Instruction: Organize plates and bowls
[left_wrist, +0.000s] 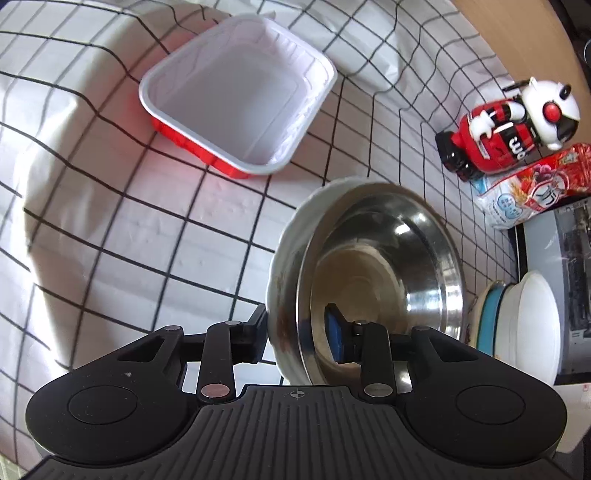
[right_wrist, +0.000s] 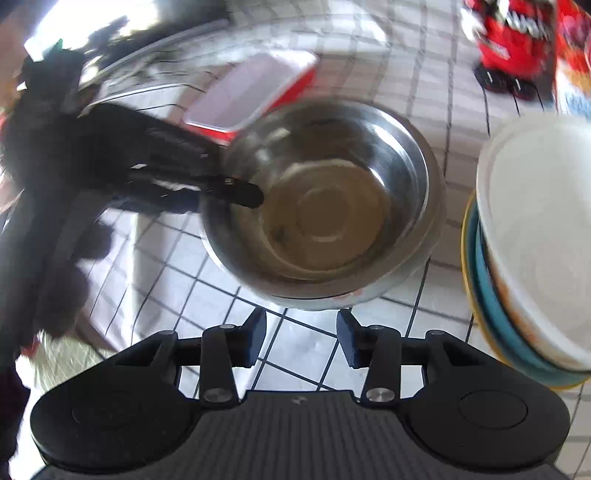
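Observation:
A steel bowl (left_wrist: 384, 258) sits nested in a white scalloped bowl (left_wrist: 286, 254). My left gripper (left_wrist: 299, 338) is shut on the rims of both, one finger outside the white bowl and one inside the steel bowl. In the right wrist view the steel bowl (right_wrist: 332, 199) is held by the left gripper's finger (right_wrist: 243, 194) over its left rim. My right gripper (right_wrist: 301, 338) is open and empty, just in front of the steel bowl. A stack of a white bowl (right_wrist: 535, 236) on blue and yellow plates (right_wrist: 495, 325) stands at the right.
A red tray with a white inside (left_wrist: 236, 99) lies on the checked cloth (left_wrist: 110, 206) at the back. A red and white bottle figure (left_wrist: 506, 129) and a snack bag (left_wrist: 535, 188) lie at the right. The plate stack (left_wrist: 517, 321) stands by a grey box.

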